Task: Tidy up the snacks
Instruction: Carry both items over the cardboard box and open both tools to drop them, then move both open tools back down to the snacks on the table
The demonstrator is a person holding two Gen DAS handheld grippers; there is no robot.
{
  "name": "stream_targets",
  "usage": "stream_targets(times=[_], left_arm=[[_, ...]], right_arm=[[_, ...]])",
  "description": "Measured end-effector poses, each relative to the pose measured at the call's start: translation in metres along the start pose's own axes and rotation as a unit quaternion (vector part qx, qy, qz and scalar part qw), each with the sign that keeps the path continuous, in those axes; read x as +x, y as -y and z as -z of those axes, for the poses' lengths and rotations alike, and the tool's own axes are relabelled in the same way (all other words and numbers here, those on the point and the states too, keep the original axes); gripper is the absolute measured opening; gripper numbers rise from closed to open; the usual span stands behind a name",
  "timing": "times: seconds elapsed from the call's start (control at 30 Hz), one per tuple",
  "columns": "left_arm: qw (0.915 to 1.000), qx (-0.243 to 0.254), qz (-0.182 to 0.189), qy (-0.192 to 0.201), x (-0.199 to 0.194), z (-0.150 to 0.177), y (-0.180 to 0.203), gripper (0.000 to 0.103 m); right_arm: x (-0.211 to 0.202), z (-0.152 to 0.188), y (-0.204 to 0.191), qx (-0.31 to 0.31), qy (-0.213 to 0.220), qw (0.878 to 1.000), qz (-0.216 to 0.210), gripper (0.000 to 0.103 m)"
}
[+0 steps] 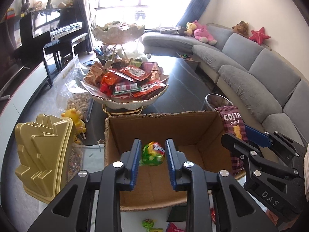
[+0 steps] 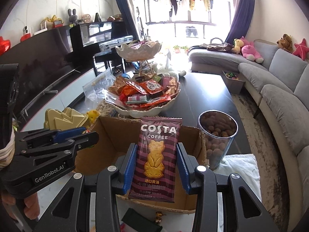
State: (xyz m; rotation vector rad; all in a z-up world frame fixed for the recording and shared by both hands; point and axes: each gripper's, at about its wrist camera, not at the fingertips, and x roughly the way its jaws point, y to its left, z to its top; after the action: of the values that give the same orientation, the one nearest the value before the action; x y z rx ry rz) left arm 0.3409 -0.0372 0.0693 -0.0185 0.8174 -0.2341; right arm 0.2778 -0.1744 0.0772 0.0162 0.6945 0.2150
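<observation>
left wrist view: left gripper point(image 1: 152, 154) hung parted over the box point(image 1: 208, 127), nothing between its pads, green candy point(image 1: 153, 153) lying inside. right gripper point(image 2: 156, 165) clamped the upright costa packet point(image 2: 157, 160) at the box's near edge.

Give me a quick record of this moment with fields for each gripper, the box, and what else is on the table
left gripper: open, nothing held, above the cardboard box
right gripper: shut on the Costa Coffee packet, upright, over the box
box contents: one green candy packet on the floor of the box
behind the box: tiered snack bowl piled with packets
right of the box: clear nut canister
left of the box: gold tray, bag of nuts
</observation>
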Motion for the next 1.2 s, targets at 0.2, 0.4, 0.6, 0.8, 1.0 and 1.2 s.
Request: stream_targets(times=[0.2, 0.4, 0.6, 0.8, 1.0, 1.2], left_arm=[[0.9994, 0.012, -0.026, 0.021, -0.020, 0.007, 0.000, 0.063], [0.9980, 0.031, -0.026, 0.049, -0.060, 0.023, 0.011, 0.072], [0.9960, 0.045, -0.019, 0.075, -0.097, 0.045, 0.022, 0.082], [0.9953, 0.049, -0.031, 0.078, -0.120, 0.069, 0.025, 0.085], [0.9958, 0.054, -0.032, 0.067, -0.127, 0.097, 0.025, 0.088], [0.9977, 0.046, -0.032, 0.037, -0.120, 0.116, 0.017, 0.088]], right_arm=[[0.005, 0.001, 0.005, -0.002, 0.006, 0.999, 0.032, 0.062], [-0.018, 0.015, 0.004, 0.004, 0.009, 1.000, 0.023, 0.067], [-0.053, 0.029, -0.001, 0.005, 0.023, 1.000, 0.004, 0.068], [-0.079, 0.047, -0.011, -0.004, 0.028, 1.000, 0.005, 0.072], [-0.094, 0.066, -0.022, -0.021, 0.027, 0.999, 0.010, 0.072], [-0.095, 0.084, -0.031, -0.041, 0.004, 0.999, 0.019, 0.072]])
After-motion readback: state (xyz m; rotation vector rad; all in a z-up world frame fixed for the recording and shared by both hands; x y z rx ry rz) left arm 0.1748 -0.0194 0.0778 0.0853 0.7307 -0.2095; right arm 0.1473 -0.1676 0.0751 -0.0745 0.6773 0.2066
